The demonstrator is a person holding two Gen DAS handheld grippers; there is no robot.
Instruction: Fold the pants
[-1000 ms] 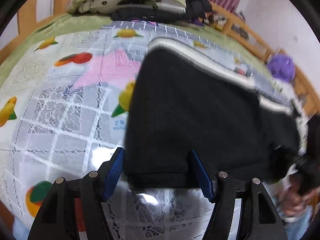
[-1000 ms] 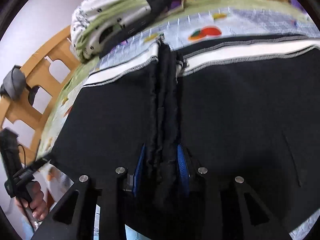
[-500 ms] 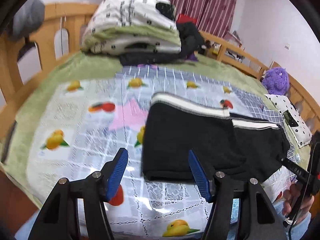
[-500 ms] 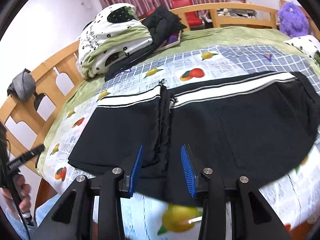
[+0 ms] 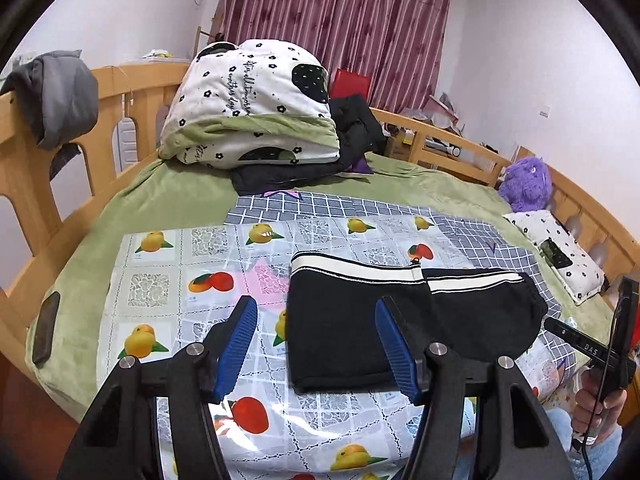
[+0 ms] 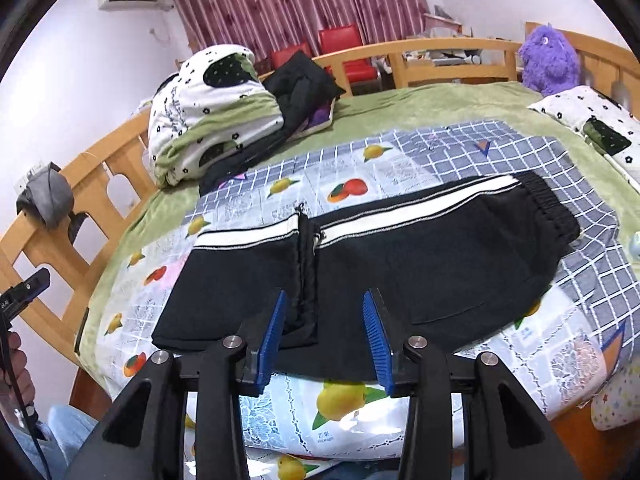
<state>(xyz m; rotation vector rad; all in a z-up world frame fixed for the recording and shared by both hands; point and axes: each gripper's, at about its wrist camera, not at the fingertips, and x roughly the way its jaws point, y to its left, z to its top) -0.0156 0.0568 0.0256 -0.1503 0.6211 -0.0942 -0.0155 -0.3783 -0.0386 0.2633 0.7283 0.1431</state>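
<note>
Black pants with a white side stripe lie folded on the fruit-print plastic cloth on the bed. The right wrist view shows them with the leg ends laid over the middle and the elastic waistband at the right. My left gripper hovers open above the pants' left part, with nothing between its blue pads. My right gripper hangs above the near edge by the middle fold. Its jaws are opening and no cloth is between them. Each view shows the other hand-held gripper at its edge.
A folded white-and-green quilt and dark clothes are piled at the far end of the bed. A purple plush toy and a spotted pillow lie at the right. Wooden rails ring the bed.
Both grippers rose and drew back from the pants. The right gripper let go of the middle fold and its jaws widened. The left gripper came off the pants' near edge.
</note>
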